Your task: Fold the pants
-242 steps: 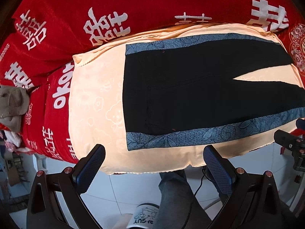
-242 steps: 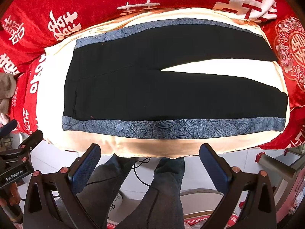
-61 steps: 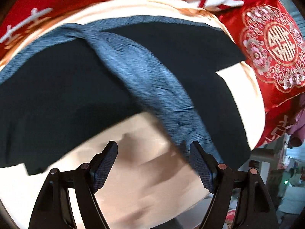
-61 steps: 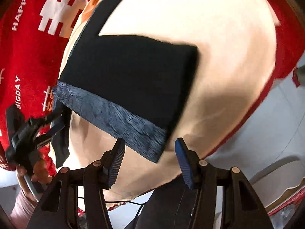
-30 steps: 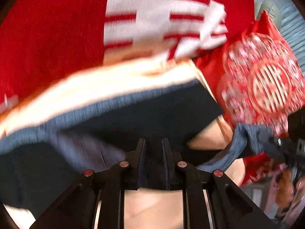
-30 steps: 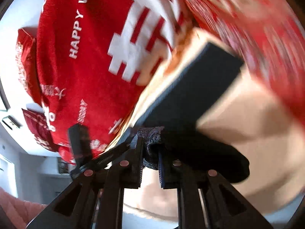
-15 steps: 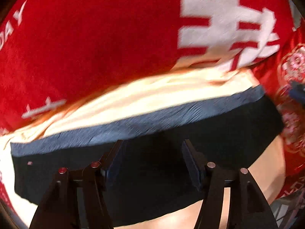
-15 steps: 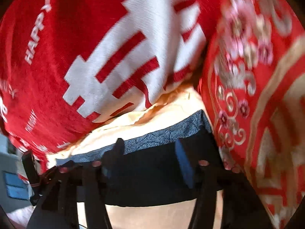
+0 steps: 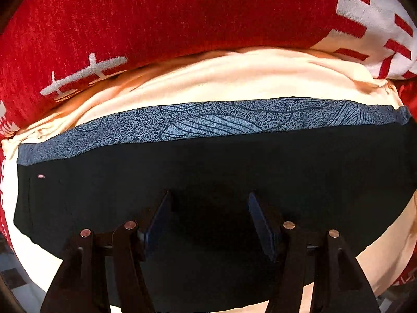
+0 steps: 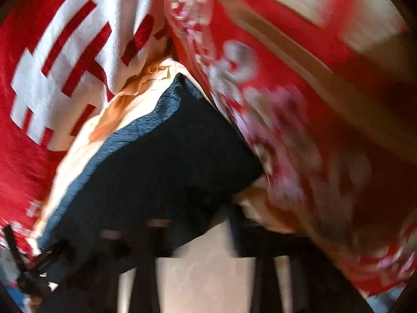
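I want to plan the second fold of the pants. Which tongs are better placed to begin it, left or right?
Probably the left. The left tongs are open, steady and centred over the pants. The right tongs are blurred, near the pants' end by the red cushion.

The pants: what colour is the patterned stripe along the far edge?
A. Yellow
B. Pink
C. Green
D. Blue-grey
D. In the left wrist view the black pants carry a blue-grey stripe with a fine line pattern along the far edge, next to the peach cloth.
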{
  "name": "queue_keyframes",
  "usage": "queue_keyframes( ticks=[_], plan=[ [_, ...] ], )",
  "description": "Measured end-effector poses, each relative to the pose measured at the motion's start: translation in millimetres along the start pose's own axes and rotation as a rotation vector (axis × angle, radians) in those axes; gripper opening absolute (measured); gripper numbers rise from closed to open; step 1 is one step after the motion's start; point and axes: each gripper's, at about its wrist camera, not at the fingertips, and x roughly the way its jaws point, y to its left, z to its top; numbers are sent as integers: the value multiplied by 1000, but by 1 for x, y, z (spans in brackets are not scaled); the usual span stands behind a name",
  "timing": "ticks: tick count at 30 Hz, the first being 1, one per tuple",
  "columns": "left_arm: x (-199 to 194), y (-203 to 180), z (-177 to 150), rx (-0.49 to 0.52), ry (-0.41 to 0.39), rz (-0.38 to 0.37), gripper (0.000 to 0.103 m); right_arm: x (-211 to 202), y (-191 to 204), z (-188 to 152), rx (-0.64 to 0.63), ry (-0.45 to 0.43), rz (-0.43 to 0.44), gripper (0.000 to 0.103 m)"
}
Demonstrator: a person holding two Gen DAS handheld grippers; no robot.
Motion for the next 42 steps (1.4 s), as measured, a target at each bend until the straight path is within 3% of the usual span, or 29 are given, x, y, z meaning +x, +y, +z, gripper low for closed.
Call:
queue_keyframes(
  ticks=[3,5,9,13,17,20,23,26,29,33,35,38,42],
  plan=[
    [0,1,-1,7,-20,11,64,-24,17,10,-89,-98,25,8],
    [6,4,-4,16,-12,25,68,-26,25,13,-139,-108,-1,8],
    [4,19,-1,-17,8,31,74,17,7,8,-81,110,-63,13],
    [-14,27,10,-23,-33,23,74,-6,9,-8,-101,120,-69,14],
    [-14,9,38,12,-80,15,74,-34,41,3,-212,-18,38,15],
    [2,-10,51,14,-94,13,74,-3,83,29,-290,20,159,15],
    [24,-13,57,-35,-77,35,74,39,122,37,-339,93,198,15],
    [30,3,62,-60,-104,73,74,67,135,41,-392,93,167,15],
    [34,32,63,-76,-100,139,74,75,123,54,-355,62,182,13],
    [23,86,54,-149,-59,209,74,74,99,82,-272,21,34,13],
    [12,111,42,-179,-53,229,74,65,91,85,-216,42,47,15],
    [6,133,19,-212,-38,233,74,45,87,68,-161,93,154,26],
    [-4,163,-16,-248,-21,236,74,23,108,9,-180,199,292,28]
  ],
)
